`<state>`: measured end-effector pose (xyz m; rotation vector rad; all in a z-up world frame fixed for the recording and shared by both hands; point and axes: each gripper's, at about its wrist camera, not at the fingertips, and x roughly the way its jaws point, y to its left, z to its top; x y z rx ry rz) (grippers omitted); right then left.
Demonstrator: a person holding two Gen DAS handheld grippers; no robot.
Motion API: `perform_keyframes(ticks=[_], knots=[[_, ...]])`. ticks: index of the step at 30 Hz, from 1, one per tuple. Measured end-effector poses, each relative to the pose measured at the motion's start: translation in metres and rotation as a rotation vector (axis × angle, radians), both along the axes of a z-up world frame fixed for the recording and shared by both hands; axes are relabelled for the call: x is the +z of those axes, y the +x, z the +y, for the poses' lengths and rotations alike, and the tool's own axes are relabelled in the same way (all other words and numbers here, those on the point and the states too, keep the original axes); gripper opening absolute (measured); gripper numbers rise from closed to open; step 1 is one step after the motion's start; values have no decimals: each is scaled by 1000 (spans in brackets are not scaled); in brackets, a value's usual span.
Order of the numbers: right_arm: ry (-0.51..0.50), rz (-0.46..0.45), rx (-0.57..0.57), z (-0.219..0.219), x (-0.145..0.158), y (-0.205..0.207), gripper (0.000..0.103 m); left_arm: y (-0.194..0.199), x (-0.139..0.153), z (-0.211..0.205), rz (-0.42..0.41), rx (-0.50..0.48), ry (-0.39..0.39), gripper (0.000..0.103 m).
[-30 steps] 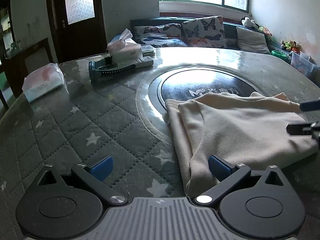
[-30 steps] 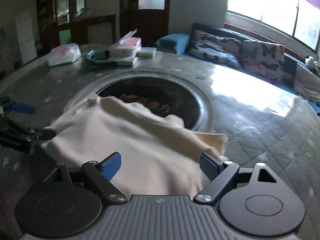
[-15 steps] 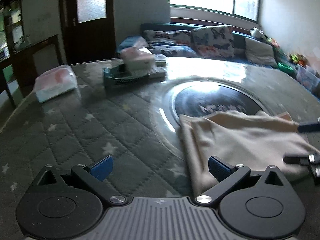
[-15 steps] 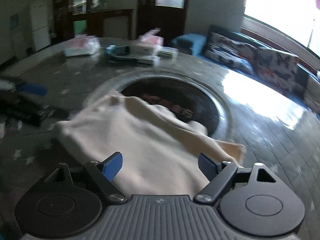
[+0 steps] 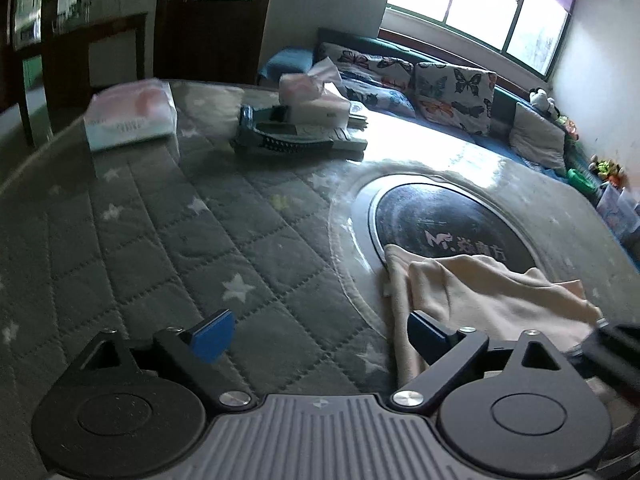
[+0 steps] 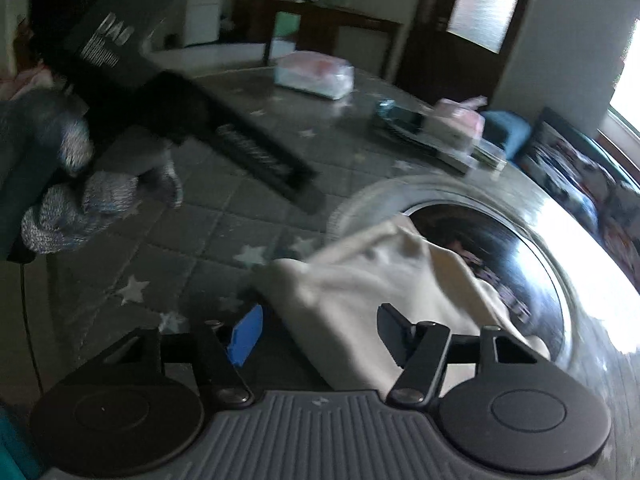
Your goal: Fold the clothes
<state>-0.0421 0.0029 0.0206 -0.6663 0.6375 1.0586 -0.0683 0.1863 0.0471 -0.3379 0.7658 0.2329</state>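
Cream garment (image 5: 480,300) lying in a layered bundle on the tabletop (image 5: 160,240), part on the quilted star cover and part over the rim of the dark round plate (image 5: 448,224) at its middle; doubled over already, with one layer edge showing beside another along the left side. Left gripper (image 5: 320,334) with fingers spread wide and nothing between them, its right finger just at the cloth's near left edge. Right gripper (image 6: 316,332) likewise apart and empty, hanging over the near edge of the bundle. Looks light, soft and limp: likely to sag and drape from any pinch rather than hold a shape, and apt to slide on the glossy plate. Best taken at a corner or along a doubled edge, both layers pinched together, one gripper to each end. Fits a fold half made or a finished bundle just let go. Tissue packs (image 5: 132,116) well apart at the far side
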Motion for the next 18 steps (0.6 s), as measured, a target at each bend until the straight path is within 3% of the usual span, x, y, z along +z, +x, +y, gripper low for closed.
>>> perform_keyframes(ticks=[5, 11, 18], knots=[[-32, -2, 24, 18, -14, 0, 52, 0, -1, 3, -12, -2, -92, 94], [14, 6, -35, 12, -11, 11, 17, 5, -7, 2, -18, 10, -194, 95], [128, 58, -90, -9, 9, 19, 12, 12, -12, 0, -26, 45, -363, 96]])
